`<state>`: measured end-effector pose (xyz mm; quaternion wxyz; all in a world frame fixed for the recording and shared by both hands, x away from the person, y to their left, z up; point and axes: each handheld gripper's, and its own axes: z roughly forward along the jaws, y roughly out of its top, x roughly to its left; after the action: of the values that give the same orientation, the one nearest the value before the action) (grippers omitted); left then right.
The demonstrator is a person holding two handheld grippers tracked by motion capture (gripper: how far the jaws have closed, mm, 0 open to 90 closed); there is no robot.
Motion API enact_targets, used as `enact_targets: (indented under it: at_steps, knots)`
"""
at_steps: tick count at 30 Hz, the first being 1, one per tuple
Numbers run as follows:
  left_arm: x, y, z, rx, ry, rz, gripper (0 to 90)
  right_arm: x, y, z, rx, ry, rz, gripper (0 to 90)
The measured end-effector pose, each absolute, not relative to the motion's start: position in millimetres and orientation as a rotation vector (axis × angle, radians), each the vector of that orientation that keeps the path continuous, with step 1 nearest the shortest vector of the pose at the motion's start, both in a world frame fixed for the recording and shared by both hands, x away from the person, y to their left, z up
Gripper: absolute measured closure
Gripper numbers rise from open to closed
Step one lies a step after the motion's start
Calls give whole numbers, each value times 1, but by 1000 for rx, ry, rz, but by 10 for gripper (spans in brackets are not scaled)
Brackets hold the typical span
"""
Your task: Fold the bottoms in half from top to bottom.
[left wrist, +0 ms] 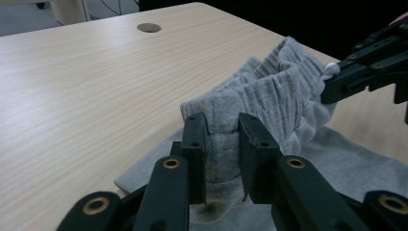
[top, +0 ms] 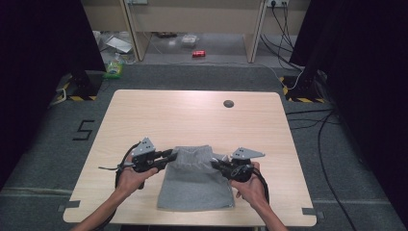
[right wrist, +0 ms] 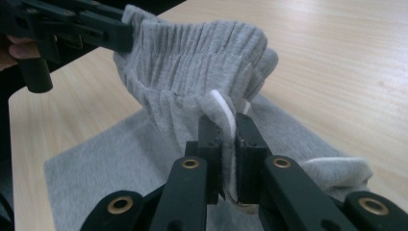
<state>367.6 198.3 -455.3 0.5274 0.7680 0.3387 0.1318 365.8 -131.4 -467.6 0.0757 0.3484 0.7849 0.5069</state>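
Holding grey shorts point(top: 195, 180) by the ribbed waistband, near table point(top: 192, 115) edge | left gripper point(left wrist: 222, 144) clamped on one side, right gripper point(right wrist: 228, 144) pinching fabric and white cord | soft, light, floppy; best gripped at thick waistband

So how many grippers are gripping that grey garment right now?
2. The left gripper is shut on the grey garment at its waistband's left end, and the right gripper is shut on the right end, by a white drawstring.
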Motion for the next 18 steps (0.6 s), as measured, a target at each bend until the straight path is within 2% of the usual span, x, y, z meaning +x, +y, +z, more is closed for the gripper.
enact_targets:
  at_steps: [8, 12, 16, 18]
  knots:
    - [342, 196, -473, 1870, 782, 274, 729, 342, -135, -481, 1007, 2395, 1443, 815]
    - [330, 198, -482, 1875, 774, 243, 709, 329, -137, -484, 1003, 2412, 1420, 737]
    - [324, 205, -480, 1856, 789, 200, 575, 320, -147, -479, 1023, 2390, 1435, 652]
    - [324, 207, -476, 1832, 792, 194, 545, 320, -152, -474, 1039, 2350, 1467, 622]
